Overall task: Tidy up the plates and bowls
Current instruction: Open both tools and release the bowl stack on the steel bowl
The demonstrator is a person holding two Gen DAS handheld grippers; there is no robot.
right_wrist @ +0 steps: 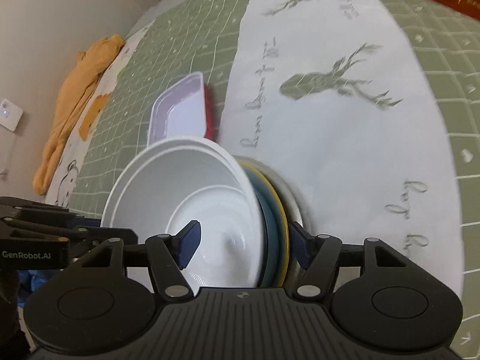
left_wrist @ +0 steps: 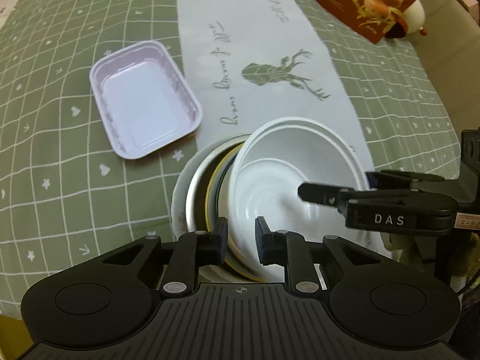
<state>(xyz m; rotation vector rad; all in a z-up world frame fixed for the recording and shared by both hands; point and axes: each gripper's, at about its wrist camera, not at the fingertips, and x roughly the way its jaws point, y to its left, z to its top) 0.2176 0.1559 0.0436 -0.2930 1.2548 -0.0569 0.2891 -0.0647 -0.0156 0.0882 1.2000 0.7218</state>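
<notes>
A white bowl (left_wrist: 279, 162) (right_wrist: 180, 192) tops a tilted stack of a teal plate with a yellow rim (right_wrist: 274, 210), a grey plate (left_wrist: 192, 192) and a white plate (left_wrist: 177, 198). My left gripper (left_wrist: 241, 240) (right_wrist: 84, 225) is shut on the bowl's near rim, one pad inside and one outside. My right gripper (right_wrist: 244, 244) (left_wrist: 337, 185) grips the whole stack from the other side, with one pad inside the bowl and the other behind the grey plate. A pale purple rectangular tray (left_wrist: 144, 102) (right_wrist: 180, 111) lies on the tablecloth beyond the stack.
A green checked tablecloth (left_wrist: 60, 165) carries a white runner with deer prints (left_wrist: 270, 60). At the far right stand a red-brown printed box (left_wrist: 369, 0) and a white round object (left_wrist: 415, 15). An orange cloth (right_wrist: 78, 90) lies at the table's far edge by the wall.
</notes>
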